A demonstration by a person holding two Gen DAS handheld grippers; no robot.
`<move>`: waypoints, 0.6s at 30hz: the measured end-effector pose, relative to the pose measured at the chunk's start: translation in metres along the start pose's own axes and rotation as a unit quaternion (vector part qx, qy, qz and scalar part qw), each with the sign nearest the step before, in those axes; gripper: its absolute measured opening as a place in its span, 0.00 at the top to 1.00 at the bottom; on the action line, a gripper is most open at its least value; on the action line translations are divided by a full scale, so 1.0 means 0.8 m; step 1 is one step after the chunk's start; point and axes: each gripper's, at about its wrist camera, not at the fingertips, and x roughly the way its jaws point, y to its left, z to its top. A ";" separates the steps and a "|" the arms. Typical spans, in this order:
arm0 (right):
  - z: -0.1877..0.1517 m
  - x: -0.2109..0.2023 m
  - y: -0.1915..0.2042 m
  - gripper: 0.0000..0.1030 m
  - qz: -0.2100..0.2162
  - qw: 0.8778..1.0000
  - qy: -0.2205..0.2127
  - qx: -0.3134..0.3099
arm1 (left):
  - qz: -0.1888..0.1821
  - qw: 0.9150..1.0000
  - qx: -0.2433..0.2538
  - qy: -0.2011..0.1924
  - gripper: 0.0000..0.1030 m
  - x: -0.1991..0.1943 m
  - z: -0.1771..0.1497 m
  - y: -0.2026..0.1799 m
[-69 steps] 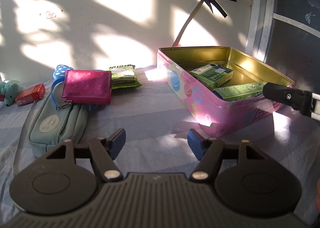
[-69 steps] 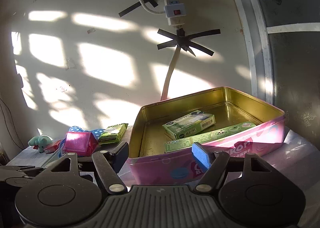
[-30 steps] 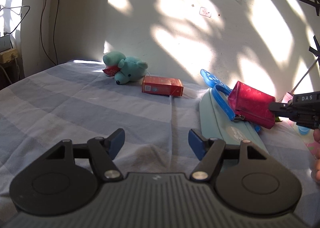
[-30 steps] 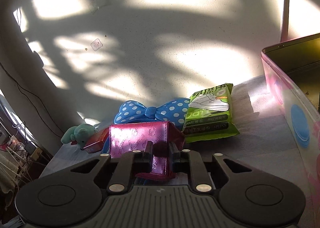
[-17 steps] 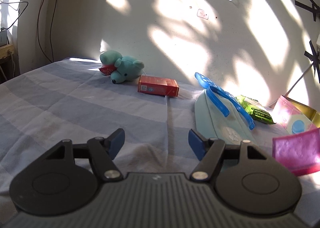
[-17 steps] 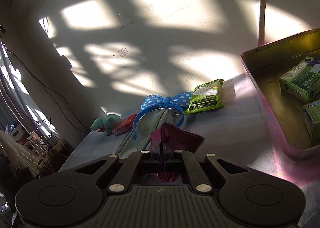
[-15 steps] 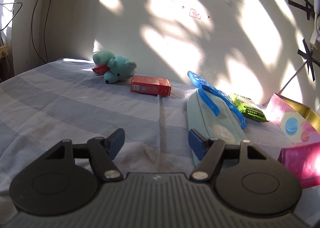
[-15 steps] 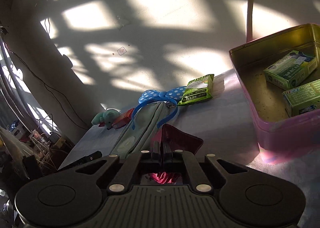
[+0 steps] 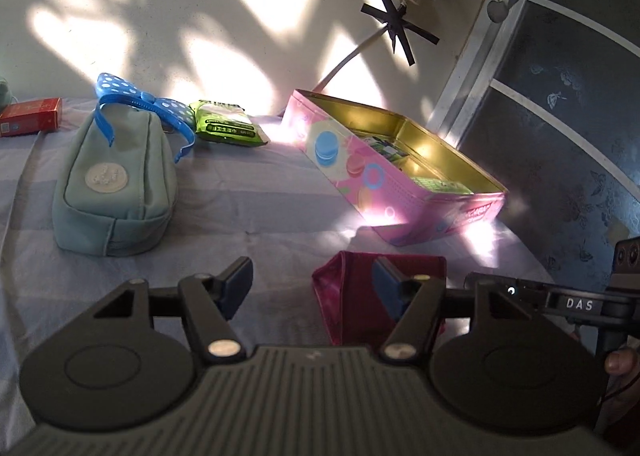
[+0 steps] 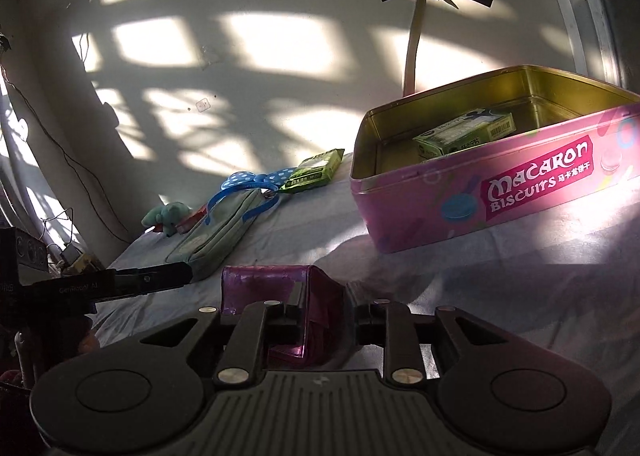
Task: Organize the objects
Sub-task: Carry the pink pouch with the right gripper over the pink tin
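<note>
Right gripper (image 10: 324, 320) has its jaws clamped on one wall of the magenta wallet (image 10: 280, 296), which sits low over the striped bed cover (image 10: 320, 224), short of the pink biscuit tin (image 10: 500, 192). Wallet is pinched by its edge, so the rest hangs free and folds open, probably the only thin part the jaws could close on. From the left wrist view the wallet (image 9: 360, 296) shows at 5 o'clock of the frame, right behind the left gripper (image 9: 312, 280), whose jaws are apart and hold nothing; it looks parked out of the way, hovering over the cover. Tin (image 9: 360, 172) lies at 2 o'clock from the wallet, lid off, gold inside, with green boxes (image 10: 464, 136) already in it, so it reads as the collection bin and the wallet's likely destination. Still outside it, at 10 to 11 o'clock: teal pouch (image 9: 116, 180) with the blue polka-dot headband (image 9: 132, 104) draped over its far end, green wipes pack (image 9: 228, 128) between pouch and tin, red box (image 9: 30, 122) at far left, teal plush toy (image 10: 166, 216) beyond it. Judgement: carry phase. Next move needs lift over the near tin wall, then release on bare floor beside the boxes. Risk: floppy wallet snags the rim.
</note>
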 end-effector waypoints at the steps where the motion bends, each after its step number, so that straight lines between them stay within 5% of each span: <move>1: -0.002 0.003 -0.001 0.76 0.007 1.000 0.005 0.002 | -0.002 1.000 -0.001 0.009 0.36 0.005 -0.002 -0.002; 7: -0.010 0.023 -0.002 0.75 0.035 0.999 0.025 -0.002 | -0.021 0.998 0.013 0.064 0.59 0.036 -0.016 -0.017; 9: -0.012 0.029 0.000 0.82 0.039 0.999 0.031 -0.010 | -0.043 0.996 -0.002 0.072 0.68 0.040 -0.018 -0.017; 13: 0.004 0.020 0.011 0.84 0.031 0.999 0.000 -0.041 | -0.029 0.998 0.030 0.043 0.68 0.025 0.001 -0.039; 18: 0.052 -0.012 0.017 0.84 0.026 0.992 -0.092 -0.088 | -0.042 0.997 0.069 -0.020 0.68 0.017 0.060 -0.074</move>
